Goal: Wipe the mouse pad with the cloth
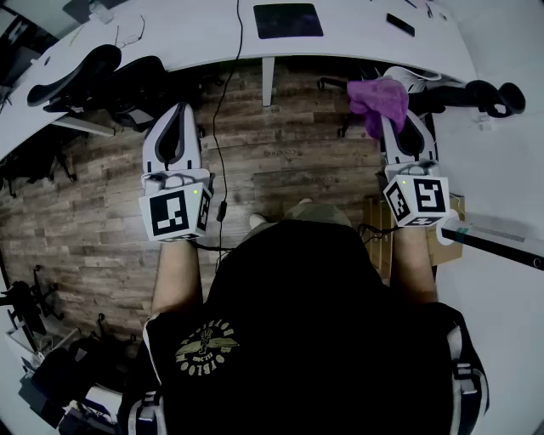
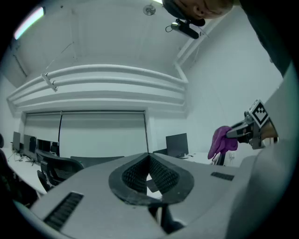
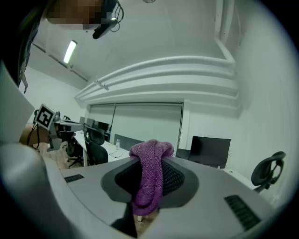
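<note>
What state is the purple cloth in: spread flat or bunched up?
Bunched up: the cloth hangs as a crumpled wad, pinched in the jaws of the right gripper.

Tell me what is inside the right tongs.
A purple cloth is clamped between the right tongs, bunched above their tips and hanging below. The cloth hides the gap behind it, so anything else there cannot be seen.

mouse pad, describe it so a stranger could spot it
A long white desk spans the top of the head view. Near its middle lies the mouse pad, a dark rectangle, far larger than the small black item to its right.
</note>
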Demonstrator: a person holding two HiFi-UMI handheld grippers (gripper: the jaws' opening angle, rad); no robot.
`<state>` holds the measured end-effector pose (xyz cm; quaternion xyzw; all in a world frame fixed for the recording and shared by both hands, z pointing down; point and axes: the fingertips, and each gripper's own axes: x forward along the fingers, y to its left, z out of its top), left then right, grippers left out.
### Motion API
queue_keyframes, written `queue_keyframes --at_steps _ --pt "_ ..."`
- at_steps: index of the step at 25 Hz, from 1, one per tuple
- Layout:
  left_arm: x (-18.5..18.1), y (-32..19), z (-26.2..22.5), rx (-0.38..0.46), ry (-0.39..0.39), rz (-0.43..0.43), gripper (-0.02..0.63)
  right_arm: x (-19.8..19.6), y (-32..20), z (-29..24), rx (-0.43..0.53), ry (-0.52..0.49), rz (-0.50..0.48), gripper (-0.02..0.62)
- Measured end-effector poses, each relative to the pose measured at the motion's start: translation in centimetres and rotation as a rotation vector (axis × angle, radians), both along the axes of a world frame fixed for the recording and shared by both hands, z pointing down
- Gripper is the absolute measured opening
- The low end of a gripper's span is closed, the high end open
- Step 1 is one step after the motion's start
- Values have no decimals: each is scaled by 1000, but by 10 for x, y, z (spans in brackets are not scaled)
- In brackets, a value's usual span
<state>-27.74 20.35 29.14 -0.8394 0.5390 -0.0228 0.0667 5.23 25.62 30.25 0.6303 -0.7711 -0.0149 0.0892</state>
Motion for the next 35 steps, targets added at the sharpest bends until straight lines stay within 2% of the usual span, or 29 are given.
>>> queue_keyframes --at_steps 10,16,24,32,35 --pt "62 30 -12 -5 -44 17 2 43 22 -6 17 -64 -37 87" --pt "88 43 -17 -3 -40 -7 2 66 34 0 25 -98 -70 87" --pt "112 52 -19 -4 -43 -39 2 88 36 2 34 -111 -123 87" --pt "120 33 4 -64 -30 8 2 89 15 18 10 -124 -116 89" --pt "122 17 7 -63 -25 17 2 90 2 21 9 -124 -105 88"
